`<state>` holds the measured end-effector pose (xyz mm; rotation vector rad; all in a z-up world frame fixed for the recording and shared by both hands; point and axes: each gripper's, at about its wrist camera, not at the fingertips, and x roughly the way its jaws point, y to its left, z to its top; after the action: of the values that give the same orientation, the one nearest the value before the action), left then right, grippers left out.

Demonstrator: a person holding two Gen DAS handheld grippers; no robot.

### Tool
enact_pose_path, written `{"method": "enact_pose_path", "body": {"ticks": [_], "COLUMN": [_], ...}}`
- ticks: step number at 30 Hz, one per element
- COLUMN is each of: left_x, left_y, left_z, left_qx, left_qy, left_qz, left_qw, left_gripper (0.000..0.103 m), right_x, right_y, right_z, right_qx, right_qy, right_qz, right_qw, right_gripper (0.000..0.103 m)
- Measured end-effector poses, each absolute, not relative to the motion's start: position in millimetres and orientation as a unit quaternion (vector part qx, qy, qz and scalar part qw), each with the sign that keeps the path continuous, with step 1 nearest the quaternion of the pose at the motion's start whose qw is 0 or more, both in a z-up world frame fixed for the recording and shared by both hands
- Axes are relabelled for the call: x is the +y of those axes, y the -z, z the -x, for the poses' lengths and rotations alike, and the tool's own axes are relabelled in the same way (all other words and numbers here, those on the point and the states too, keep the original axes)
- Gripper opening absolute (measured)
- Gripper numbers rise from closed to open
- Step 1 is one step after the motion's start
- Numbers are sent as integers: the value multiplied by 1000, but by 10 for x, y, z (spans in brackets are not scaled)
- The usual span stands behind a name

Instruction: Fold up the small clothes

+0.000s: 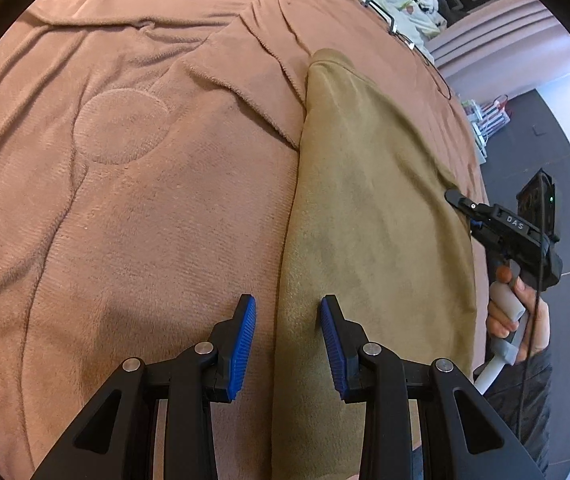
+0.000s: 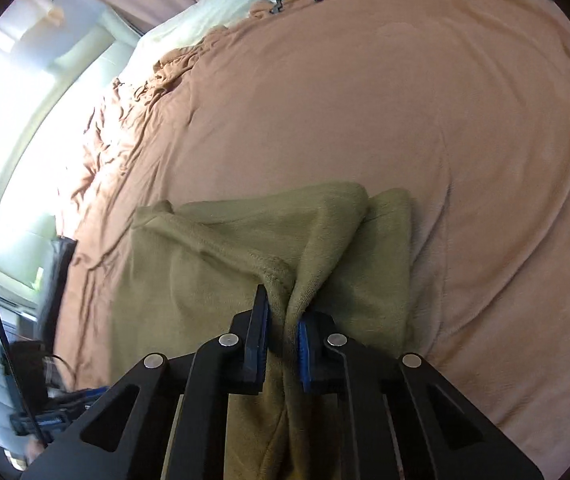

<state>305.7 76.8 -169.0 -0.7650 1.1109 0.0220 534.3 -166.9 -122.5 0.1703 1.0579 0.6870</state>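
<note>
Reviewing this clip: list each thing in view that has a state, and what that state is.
Left tongs: open, straddling the garment's edge, gripping nothing.
Right tongs: shut on a bunched fold of the garment.
Olive garment: lying on the blanket, one part lifted and gathered.
Brown blanket: spread out, wrinkled.

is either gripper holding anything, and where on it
The right gripper is shut on a bunched edge of the olive cloth. The left gripper is open, holding nothing.

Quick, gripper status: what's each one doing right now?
Left gripper: open, straddling the edge of the olive garment, gripping nothing.
Right gripper: shut on a bunched fold of the garment.
</note>
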Motion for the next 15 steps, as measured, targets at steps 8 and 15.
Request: {"method": "enact_pose_path", "body": {"ticks": [8,15], "left_x": [612,561], "left_y": [1673,1699], "left_z": [-3077,-3095], "left_qx": [521,524], "left_qy": [-10,-2], "left_qz": [332,333], "left_qw": [786,784], "left_gripper": [35,35], "right_x": [-2006,-1958], "right_y": [1078,1131], "right_z": [-5202,-5132], "right_qx": [465,474], "right_qy": [-299,-278], "right_qz": [-74,-95], "right_qw": [830,830], "right_gripper": [7,7]}}
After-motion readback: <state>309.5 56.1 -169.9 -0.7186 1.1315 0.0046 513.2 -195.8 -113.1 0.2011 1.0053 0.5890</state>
